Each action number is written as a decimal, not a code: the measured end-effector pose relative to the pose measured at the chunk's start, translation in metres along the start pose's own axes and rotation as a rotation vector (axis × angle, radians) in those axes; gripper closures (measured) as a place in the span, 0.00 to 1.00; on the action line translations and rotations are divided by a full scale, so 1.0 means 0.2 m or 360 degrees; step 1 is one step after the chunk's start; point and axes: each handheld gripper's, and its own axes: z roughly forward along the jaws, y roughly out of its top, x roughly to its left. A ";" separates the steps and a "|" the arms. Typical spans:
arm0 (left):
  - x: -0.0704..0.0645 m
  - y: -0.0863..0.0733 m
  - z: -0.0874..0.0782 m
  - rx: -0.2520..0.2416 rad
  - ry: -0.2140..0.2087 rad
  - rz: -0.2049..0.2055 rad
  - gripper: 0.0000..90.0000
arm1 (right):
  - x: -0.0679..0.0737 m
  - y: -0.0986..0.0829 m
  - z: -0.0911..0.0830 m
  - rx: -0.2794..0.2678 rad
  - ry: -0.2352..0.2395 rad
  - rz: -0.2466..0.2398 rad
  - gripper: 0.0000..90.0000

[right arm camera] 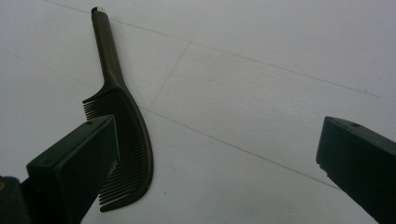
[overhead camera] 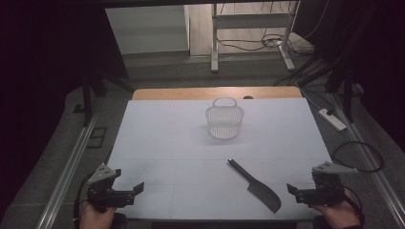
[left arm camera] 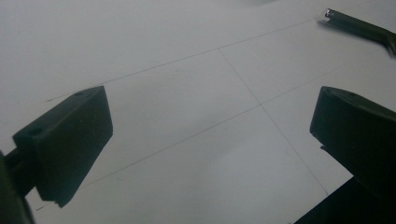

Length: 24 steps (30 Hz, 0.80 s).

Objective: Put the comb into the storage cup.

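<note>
A dark comb (overhead camera: 255,185) with a long handle lies flat on the white table, front right of centre; its teeth (right arm camera: 126,144) and handle show in the right gripper view. A small white mesh basket (overhead camera: 224,121) with a handle stands upright behind it, mid-table. My right gripper (overhead camera: 292,189) rests at the front right edge, open and empty, just right of the comb. My left gripper (overhead camera: 138,187) sits at the front left edge, open and empty; the comb's handle tip (left arm camera: 359,25) shows far off in the left gripper view.
The white sheet (overhead camera: 157,143) covers the table, with a wooden strip (overhead camera: 191,93) bare at the far edge. Metal rails (overhead camera: 71,162) run along both sides. A power strip (overhead camera: 333,119) and cables lie on the floor at right.
</note>
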 end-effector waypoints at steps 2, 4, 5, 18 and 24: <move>0.00 0.00 0.00 -0.0005 -0.0002 -0.0003 0.00 | 0.00 0.00 0.00 0.0001 0.0000 -0.0004 0.00; 0.01 0.00 -0.01 -0.0012 -0.0012 -0.0013 0.00 | 0.00 0.00 0.00 0.0001 -0.0002 -0.0012 0.00; 0.01 0.00 -0.01 -0.0013 -0.0019 -0.0014 0.00 | 0.01 0.00 0.00 0.0002 -0.0001 -0.0014 0.00; 0.01 0.00 0.00 -0.0006 -0.0027 -0.0014 0.00 | 0.01 0.00 0.01 0.0024 0.0001 -0.0046 0.00; 0.01 0.00 0.00 -0.0011 -0.0033 -0.0027 0.00 | 0.02 0.00 0.00 0.0021 0.0020 -0.0069 0.00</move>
